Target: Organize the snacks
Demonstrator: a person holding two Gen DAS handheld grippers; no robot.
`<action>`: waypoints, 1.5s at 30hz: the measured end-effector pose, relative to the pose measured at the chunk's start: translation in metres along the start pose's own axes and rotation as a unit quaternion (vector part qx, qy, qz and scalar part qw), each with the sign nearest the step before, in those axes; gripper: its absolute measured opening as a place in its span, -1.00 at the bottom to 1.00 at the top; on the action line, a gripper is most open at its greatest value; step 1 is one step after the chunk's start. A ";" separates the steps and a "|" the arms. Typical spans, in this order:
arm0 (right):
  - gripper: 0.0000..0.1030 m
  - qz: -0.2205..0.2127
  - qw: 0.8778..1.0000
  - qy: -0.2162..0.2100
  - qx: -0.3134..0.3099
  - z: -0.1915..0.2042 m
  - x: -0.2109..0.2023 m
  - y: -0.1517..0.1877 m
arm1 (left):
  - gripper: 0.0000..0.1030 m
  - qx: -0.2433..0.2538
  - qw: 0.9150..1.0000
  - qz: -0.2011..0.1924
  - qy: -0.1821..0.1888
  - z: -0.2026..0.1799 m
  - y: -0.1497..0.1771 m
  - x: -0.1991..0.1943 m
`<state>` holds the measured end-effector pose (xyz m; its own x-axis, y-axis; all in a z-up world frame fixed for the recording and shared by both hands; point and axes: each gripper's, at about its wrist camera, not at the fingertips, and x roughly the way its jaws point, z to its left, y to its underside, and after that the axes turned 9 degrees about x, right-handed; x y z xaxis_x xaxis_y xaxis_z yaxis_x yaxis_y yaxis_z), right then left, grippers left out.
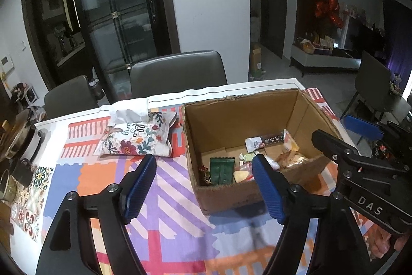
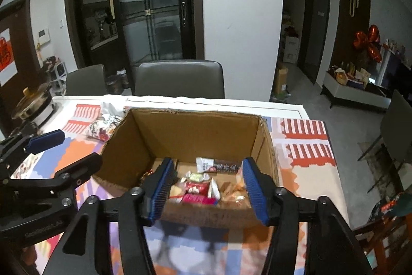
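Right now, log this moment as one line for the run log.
left tool: open, empty | right tool: open, empty | brown cardboard box: snack packets inside | floral fabric pouch: on table, left of box

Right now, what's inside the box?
The box holds loose snacks: a green pack, a long dark-labelled bar, a red packet, and small wrapped sweets. The near wall and the gripper fingers hide part of the floor.

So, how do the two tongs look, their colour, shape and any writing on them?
Both are alike. The left tongs have black angular arms with silver screw heads and two blue ribbed pads. The right tongs have the same black frame and blue ribbed pads. In the left wrist view the right tongs' body carries white letters "DAS". No cables or sleeves are visible.
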<state>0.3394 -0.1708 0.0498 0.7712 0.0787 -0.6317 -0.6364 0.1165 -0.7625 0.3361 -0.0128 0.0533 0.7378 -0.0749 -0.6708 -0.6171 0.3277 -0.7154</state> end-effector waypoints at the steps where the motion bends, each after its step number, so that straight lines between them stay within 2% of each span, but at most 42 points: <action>1: 0.25 -0.004 1.000 0.001 0.002 -0.001 -0.005 0.003 | 0.51 0.000 1.000 -0.003 -0.001 -0.001 0.002 -0.004; 4: 0.42 -0.013 1.000 0.008 0.000 -0.003 -0.021 0.011 | 0.59 0.002 1.000 -0.020 -0.015 -0.006 0.010 -0.023; 8: 0.47 -0.024 1.000 0.017 -0.009 -0.004 -0.044 0.021 | 0.71 0.000 0.999 -0.042 -0.033 -0.010 0.021 -0.054; 13: 0.66 -0.040 0.999 0.009 -0.003 -0.006 -0.081 0.038 | 0.89 -0.013 0.997 -0.058 -0.047 -0.011 0.036 -0.085; 18: 0.81 -0.055 0.998 0.008 -0.004 -0.004 -0.111 0.057 | 0.98 -0.015 0.995 -0.066 -0.067 -0.016 0.057 -0.108; 25: 0.82 -0.068 0.998 0.007 -0.011 -0.004 -0.139 0.088 | 1.00 -0.026 0.996 -0.058 -0.062 -0.024 0.086 -0.131; 28: 0.82 -0.070 0.998 0.007 -0.005 -0.009 -0.150 0.099 | 1.00 -0.023 0.996 -0.054 -0.072 -0.029 0.100 -0.142; 36: 0.82 -0.060 0.998 0.002 0.005 -0.015 -0.165 0.128 | 1.00 -0.021 0.995 -0.055 -0.081 -0.038 0.125 -0.162; 45: 0.82 -0.063 0.998 -0.001 -0.006 -0.010 -0.180 0.144 | 1.00 -0.037 0.995 -0.060 -0.071 -0.040 0.150 -0.175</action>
<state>0.1088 -0.1776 0.0525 0.8446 0.0657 -0.5313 -0.5353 0.1134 -0.8370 0.1037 0.0121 0.0560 0.8350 0.0257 -0.5497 -0.5373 0.2541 -0.8042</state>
